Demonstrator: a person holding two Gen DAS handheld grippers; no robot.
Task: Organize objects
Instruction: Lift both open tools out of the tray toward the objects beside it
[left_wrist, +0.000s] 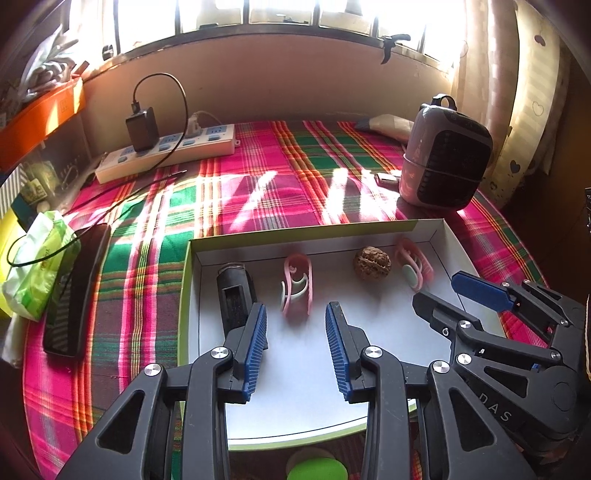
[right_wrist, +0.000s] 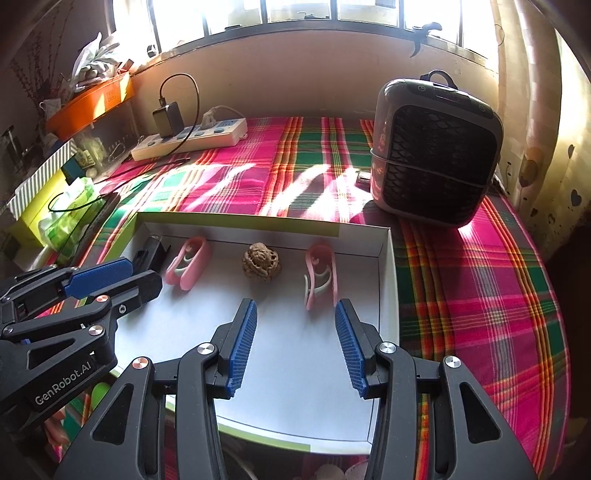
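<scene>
Four small things lie in a row along the far wall of the white box (left_wrist: 447, 240) on the plaid-covered counter (left_wrist: 258, 192): a black block (left_wrist: 234, 295), two pink clips (left_wrist: 297, 284) (left_wrist: 413, 266), a walnut (left_wrist: 371, 264). Left claw (left_wrist: 297, 332) and right claw (right_wrist: 295, 328) hover above the box floor, both released, nothing between the pads. Clips look light and springy, best pinched across the flat sides; the walnut looks hard, bumpy and prone to roll.
</scene>
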